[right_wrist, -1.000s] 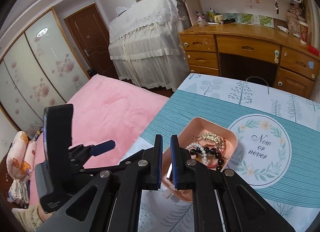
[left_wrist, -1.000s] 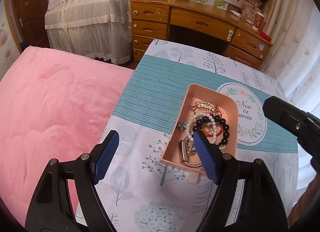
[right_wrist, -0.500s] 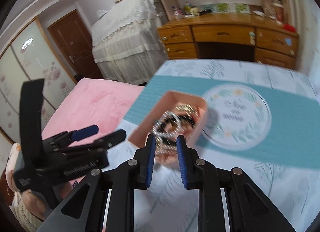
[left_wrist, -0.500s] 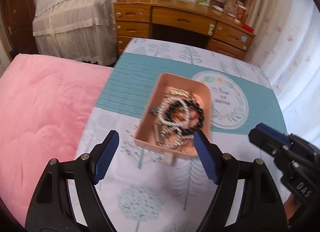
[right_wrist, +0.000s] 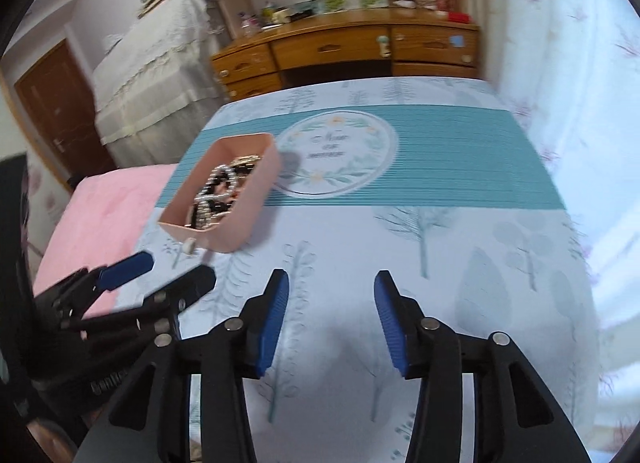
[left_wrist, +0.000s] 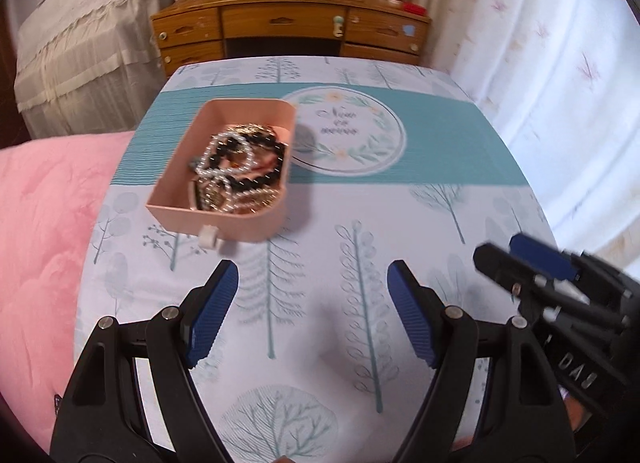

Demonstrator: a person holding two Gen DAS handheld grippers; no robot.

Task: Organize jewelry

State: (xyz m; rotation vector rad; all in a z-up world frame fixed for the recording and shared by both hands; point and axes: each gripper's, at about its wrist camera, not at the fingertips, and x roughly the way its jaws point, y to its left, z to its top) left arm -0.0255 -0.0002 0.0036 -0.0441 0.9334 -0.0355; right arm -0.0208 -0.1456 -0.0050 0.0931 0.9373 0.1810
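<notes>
Left tool (left_wrist: 312, 311), right tool (right_wrist: 330, 317) both wide, empty; "DAS" on right tool body.

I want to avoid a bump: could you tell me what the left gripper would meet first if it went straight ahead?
Probably only the tablecloth: the open left gripper points just right of the pink tray.

Bare tree-printed tablecloth (left_wrist: 400, 199) lies open ahead of the wide-apart left gripper (left_wrist: 312, 311) and right gripper (right_wrist: 330, 321), the only obstacle on it being the pink plastic tray heaped with beaded jewelry (left_wrist: 224, 219), forward and to their left.
</notes>
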